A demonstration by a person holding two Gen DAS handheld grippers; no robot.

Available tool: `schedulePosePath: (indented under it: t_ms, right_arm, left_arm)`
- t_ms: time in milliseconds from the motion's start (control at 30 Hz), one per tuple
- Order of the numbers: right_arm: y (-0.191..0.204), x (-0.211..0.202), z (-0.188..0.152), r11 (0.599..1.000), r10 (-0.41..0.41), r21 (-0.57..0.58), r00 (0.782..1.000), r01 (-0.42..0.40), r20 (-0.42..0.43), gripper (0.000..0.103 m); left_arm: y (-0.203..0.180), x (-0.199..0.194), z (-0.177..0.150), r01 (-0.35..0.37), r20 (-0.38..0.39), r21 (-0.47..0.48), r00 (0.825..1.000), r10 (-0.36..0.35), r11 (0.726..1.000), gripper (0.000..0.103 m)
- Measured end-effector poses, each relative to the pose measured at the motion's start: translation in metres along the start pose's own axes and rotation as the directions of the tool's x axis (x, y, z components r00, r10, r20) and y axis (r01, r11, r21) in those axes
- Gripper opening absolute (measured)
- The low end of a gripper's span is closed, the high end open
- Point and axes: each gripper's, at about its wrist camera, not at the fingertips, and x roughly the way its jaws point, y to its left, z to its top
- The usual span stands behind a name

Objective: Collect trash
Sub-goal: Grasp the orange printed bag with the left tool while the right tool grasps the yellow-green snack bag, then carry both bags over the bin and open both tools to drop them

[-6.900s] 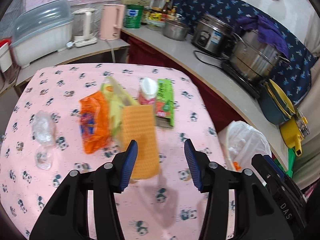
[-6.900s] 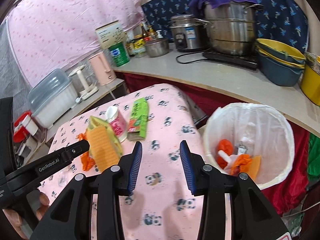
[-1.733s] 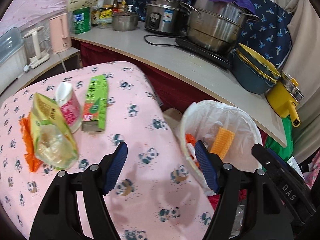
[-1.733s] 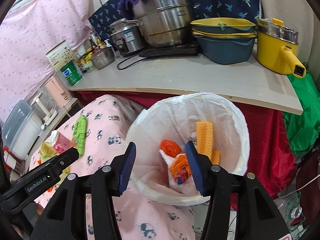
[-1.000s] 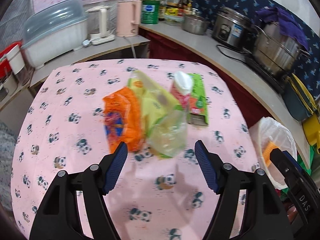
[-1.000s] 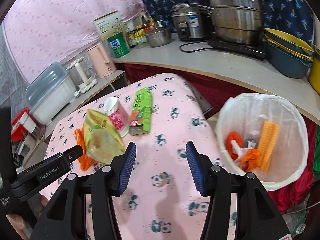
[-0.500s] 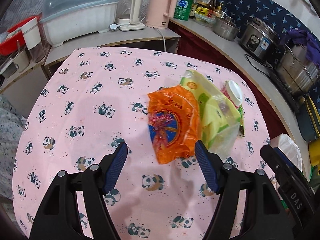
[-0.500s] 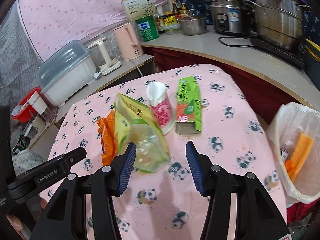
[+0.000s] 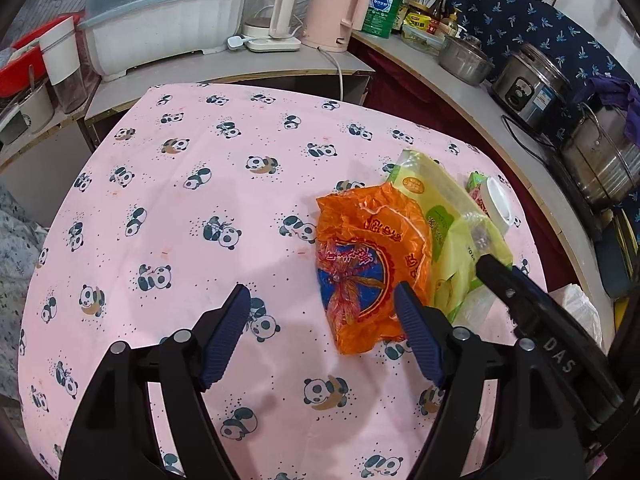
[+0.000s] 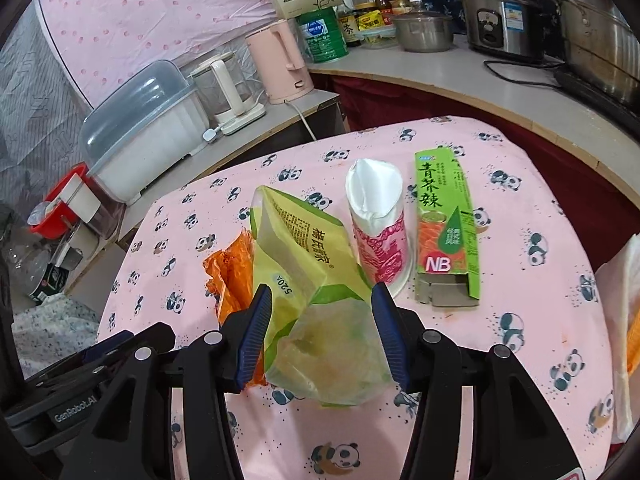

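Note:
Trash lies on the pink panda tablecloth (image 9: 192, 208). An orange wrapper (image 9: 368, 264) lies flat, with a yellow-green bag (image 10: 316, 280) beside and partly over it. A pink and white paper cup (image 10: 380, 232) lies next to a green carton (image 10: 444, 228). My left gripper (image 9: 324, 320) is open and empty; its right finger is over the orange wrapper's near edge. My right gripper (image 10: 320, 320) is open, with the yellow-green bag between its fingers, apart from both pads. The white-lined trash bin (image 10: 628, 332) shows at the right edge.
A counter behind the table holds a covered dish rack (image 9: 160, 28), a kettle (image 9: 276, 12), a pink jug (image 9: 340, 12), a green tin (image 10: 324, 36), a rice cooker (image 9: 528, 88) and large steel pots (image 9: 600, 164). The other gripper's body (image 9: 540, 320) crosses the right.
Both grippers swung from the bin, where an orange sponge-like piece landed, back over the table. They have come lower and closer to the orange wrapper and the yellow-green bag. Both stayed open.

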Motion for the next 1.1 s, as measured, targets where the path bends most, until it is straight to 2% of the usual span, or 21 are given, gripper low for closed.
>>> schedulePosePath:
  t_ms: [33, 67, 100, 300, 467, 533, 733, 800, 900, 1100]
  right_arm:
    - [0.0, 0.002, -0.001, 1.0, 0.0, -0.005, 1.0, 0.0, -0.008, 0.048]
    - [0.0, 0.004, -0.003, 1.0, -0.002, -0.012, 1.0, 0.002, -0.015, 0.039]
    - [0.0, 0.005, -0.005, 1.0, -0.006, -0.019, 1.0, 0.005, -0.024, 0.035]
    - [-0.011, -0.006, -0.021, 1.0, -0.007, -0.017, 1.0, 0.006, -0.029, 0.027]
    - [-0.025, -0.014, -0.031, 1.0, -0.004, 0.002, 0.999, 0.004, -0.042, 0.025]
    - [-0.029, -0.018, -0.036, 1.0, -0.01, 0.007, 0.999, 0.01, -0.043, 0.024]
    - [-0.037, -0.027, -0.046, 1.0, -0.016, 0.025, 0.999, 0.017, -0.04, 0.024]
    - [-0.035, -0.03, -0.049, 1.0, -0.019, 0.02, 0.999, 0.02, -0.039, 0.024]
    - [-0.03, -0.039, -0.053, 1.0, -0.016, 0.007, 0.999, 0.016, -0.033, 0.024]
    - [-0.023, -0.066, -0.051, 1.0, -0.005, -0.006, 1.0, 0.005, 0.019, 0.024]
  left_arm:
    - [-0.002, 0.001, 0.0, 0.003, -0.002, 0.002, 1.0, -0.003, 1.0, 0.071]
    - [-0.004, 0.003, 0.001, 0.007, -0.004, 0.005, 1.0, -0.007, 1.0, 0.071]
    - [-0.006, 0.004, 0.001, 0.012, -0.008, 0.009, 1.0, -0.012, 1.0, 0.071]
    - [-0.025, 0.011, -0.005, 0.064, -0.03, 0.034, 0.998, -0.064, 0.997, 0.077]
    - [-0.044, 0.022, -0.012, 0.096, -0.062, 0.064, 0.994, -0.092, 0.993, 0.076]
    - [-0.047, 0.026, -0.015, 0.106, -0.077, 0.069, 0.992, -0.1, 0.992, 0.072]
    - [-0.052, 0.032, -0.028, 0.129, -0.136, 0.084, 0.984, -0.117, 0.988, 0.04]
    - [-0.054, 0.032, -0.033, 0.128, -0.153, 0.099, 0.982, -0.112, 0.987, 0.018]
    - [-0.056, 0.024, -0.036, 0.124, -0.142, 0.111, 0.984, -0.108, 0.986, 0.011]
    - [-0.062, -0.004, -0.037, 0.135, -0.094, 0.127, 0.988, -0.124, 0.983, 0.009]
